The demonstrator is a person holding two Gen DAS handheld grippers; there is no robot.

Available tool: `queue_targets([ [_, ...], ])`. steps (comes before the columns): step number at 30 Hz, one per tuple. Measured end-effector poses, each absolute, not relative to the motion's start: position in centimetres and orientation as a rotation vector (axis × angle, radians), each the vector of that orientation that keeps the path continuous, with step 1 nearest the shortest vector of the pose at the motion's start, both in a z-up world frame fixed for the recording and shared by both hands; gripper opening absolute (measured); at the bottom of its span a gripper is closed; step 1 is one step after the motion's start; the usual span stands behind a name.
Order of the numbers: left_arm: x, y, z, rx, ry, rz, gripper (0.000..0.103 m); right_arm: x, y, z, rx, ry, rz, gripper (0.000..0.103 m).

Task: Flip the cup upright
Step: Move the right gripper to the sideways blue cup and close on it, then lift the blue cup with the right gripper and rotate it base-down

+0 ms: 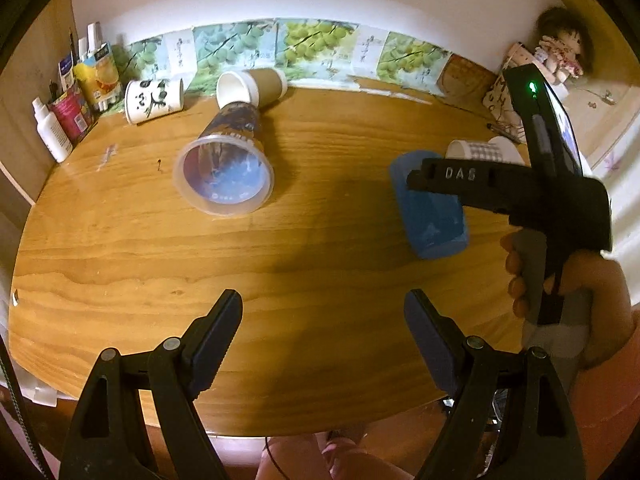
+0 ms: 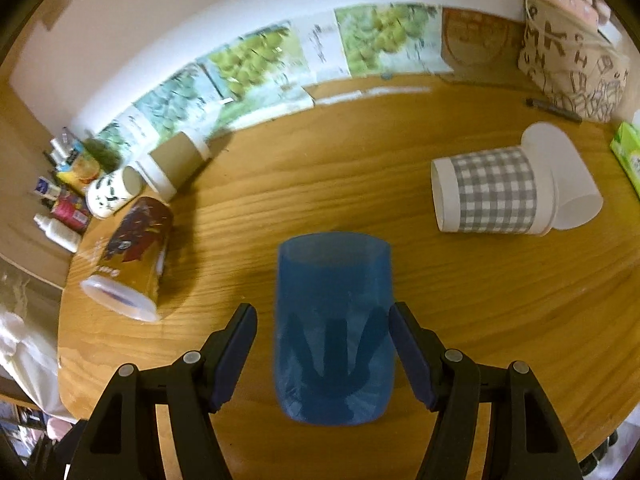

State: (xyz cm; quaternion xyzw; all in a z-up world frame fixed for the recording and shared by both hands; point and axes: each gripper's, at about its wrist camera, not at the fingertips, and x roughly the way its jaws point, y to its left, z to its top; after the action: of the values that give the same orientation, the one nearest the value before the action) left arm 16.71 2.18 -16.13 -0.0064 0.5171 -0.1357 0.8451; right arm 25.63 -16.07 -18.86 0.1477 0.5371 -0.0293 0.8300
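Observation:
A blue translucent cup [image 2: 333, 332] lies on its side on the wooden table [image 2: 360, 200], its mouth pointing away. My right gripper [image 2: 323, 320] is open, one finger on each side of the cup, apart from it. In the left wrist view the blue cup [image 1: 430, 208] lies at the right with the right gripper above it. My left gripper [image 1: 323, 312] is open and empty over the table's near edge.
Other cups lie on their sides: a clear printed cup [image 1: 228, 164], a brown paper cup [image 1: 252, 88], a panda cup [image 1: 154, 100], a checked cup [image 2: 496, 192] with a white cup [image 2: 560, 176]. Bottles [image 1: 50, 128] stand at the far left. A bag [image 2: 572, 64] sits at the back right.

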Motion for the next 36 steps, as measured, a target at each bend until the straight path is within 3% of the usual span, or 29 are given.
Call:
queue_targets([
  [21, 16.8, 3.4, -17.1, -0.008, 1.13, -0.237, 0.086, 29.4, -15.2, -22.1, 0.35, 1.285, -0.029, 0.074],
  [36, 15.6, 3.2, -16.0, -0.014, 1.082, -0.244, 0.086, 28.8, -15.9, -21.4, 0.371, 1.244, -0.005, 0.071],
])
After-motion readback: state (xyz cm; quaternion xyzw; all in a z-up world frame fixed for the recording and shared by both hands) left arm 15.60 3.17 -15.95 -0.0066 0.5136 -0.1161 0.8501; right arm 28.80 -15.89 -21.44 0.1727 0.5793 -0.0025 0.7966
